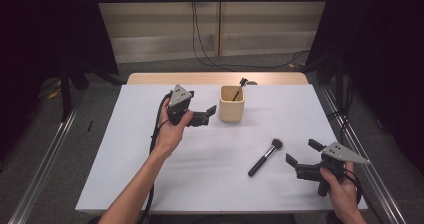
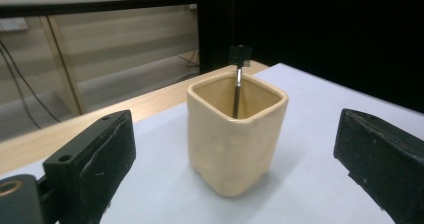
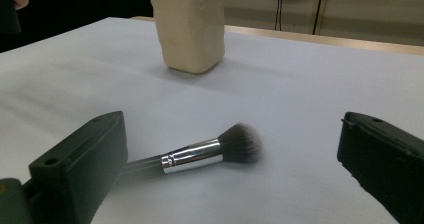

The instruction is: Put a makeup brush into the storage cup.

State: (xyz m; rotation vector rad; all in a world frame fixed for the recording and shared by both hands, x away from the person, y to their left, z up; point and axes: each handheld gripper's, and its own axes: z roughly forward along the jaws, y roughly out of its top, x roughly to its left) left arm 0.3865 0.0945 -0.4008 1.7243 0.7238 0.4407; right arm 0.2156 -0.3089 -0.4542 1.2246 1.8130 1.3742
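Note:
A cream square cup (image 1: 232, 104) stands at the back middle of the white table cover (image 1: 150, 174). A thin brush (image 1: 242, 82) leans inside it, black head sticking out above the rim. My left gripper (image 1: 210, 114) hovers just left of the cup, its jaws open and pointing at it; in the left gripper view the cup (image 2: 235, 134) stands a little ahead of the jaws, untouched. A black-handled makeup brush (image 1: 265, 157) with a silver collar lies flat at the front right. My right gripper (image 1: 303, 152) is open just right of it, and its jaws face the bristles (image 3: 242, 143).
A strip of bare wooden tabletop (image 1: 200, 78) shows behind the white cover. Metal rails (image 1: 45, 164) run along both sides of the table. Cables (image 1: 210, 59) lie on the floor beyond, and black curtains (image 1: 50, 29) hang at both sides.

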